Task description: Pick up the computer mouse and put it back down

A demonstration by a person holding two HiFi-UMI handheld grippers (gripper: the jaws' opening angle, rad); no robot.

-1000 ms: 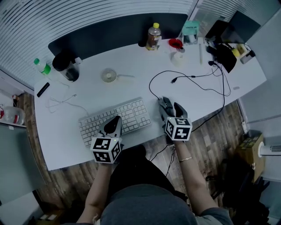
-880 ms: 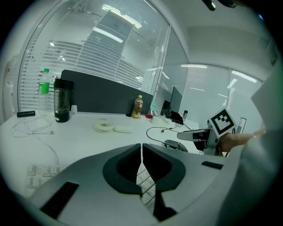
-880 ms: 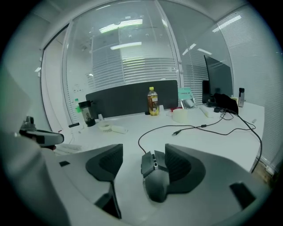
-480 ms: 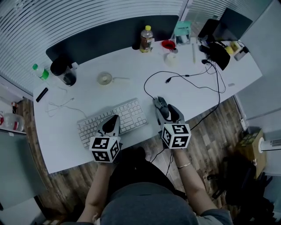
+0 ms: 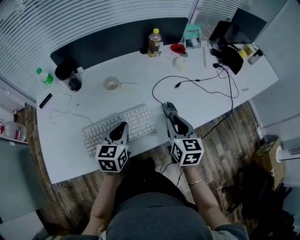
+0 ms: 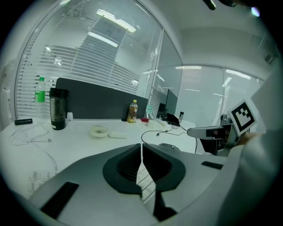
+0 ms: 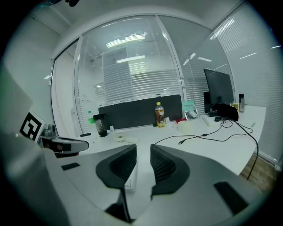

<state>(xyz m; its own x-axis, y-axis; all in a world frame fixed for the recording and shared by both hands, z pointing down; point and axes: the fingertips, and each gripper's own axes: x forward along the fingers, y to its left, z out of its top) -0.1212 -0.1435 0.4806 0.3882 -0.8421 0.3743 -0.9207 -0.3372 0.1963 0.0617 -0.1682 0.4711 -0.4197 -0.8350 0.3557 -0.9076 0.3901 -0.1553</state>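
Pretty clearly an office. There's a long white bench (image 5: 220, 101) with a keyboard (image 5: 119, 129) near its front edge and a wired computer mouse (image 6: 170, 145) just right of the keyboard. A monitor (image 5: 236, 30) sits way off to the keyboard's back right, with a dark divider panel (image 5: 117, 40) straight behind it. Slatted blinds (image 5: 93, 14) and glass partition walls (image 7: 132, 66) are beyond the keyboard too.

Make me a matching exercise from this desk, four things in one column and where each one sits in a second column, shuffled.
1 keyboard
2 yellow-capped bottle
3 small fan
4 mouse

A against the dark divider
B just ahead of the right tool
C under the left tool's tip
D open desk beyond the keyboard

Pairs: 1-C, 2-A, 3-D, 4-B
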